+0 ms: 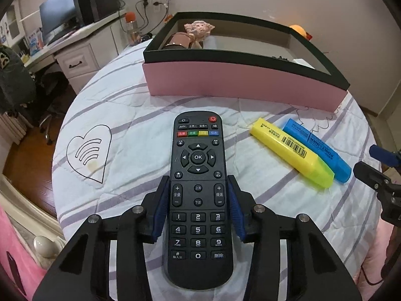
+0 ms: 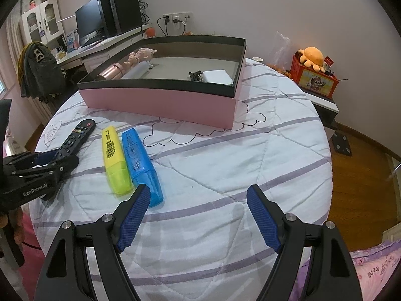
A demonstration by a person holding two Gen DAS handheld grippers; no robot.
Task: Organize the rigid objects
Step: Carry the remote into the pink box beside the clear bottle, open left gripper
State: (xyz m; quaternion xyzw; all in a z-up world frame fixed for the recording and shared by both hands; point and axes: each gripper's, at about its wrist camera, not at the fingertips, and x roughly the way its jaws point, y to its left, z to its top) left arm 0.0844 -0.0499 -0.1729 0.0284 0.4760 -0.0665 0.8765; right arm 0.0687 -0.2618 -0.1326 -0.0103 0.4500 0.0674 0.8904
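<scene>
1. Left gripper (image 1: 198,200): blue fingers (image 1: 161,210) flank the black remote (image 1: 198,188) at its keypad; they look pressed against its sides, though contact is hard to confirm
2. Remote lies flat on the striped quilt (image 1: 120,105), buttons up
3. Right gripper (image 2: 198,215): fingers spread wide, nothing between them, above bare quilt
4. Yellow highlighter (image 2: 114,158) and blue highlighter (image 2: 140,165) lie side by side, touching, right of the remote
5. Pink box (image 2: 160,100) with black rim sits beyond them, holding a few items

Left gripper (image 1: 198,200) clamped; right gripper (image 2: 198,215) agape
</scene>
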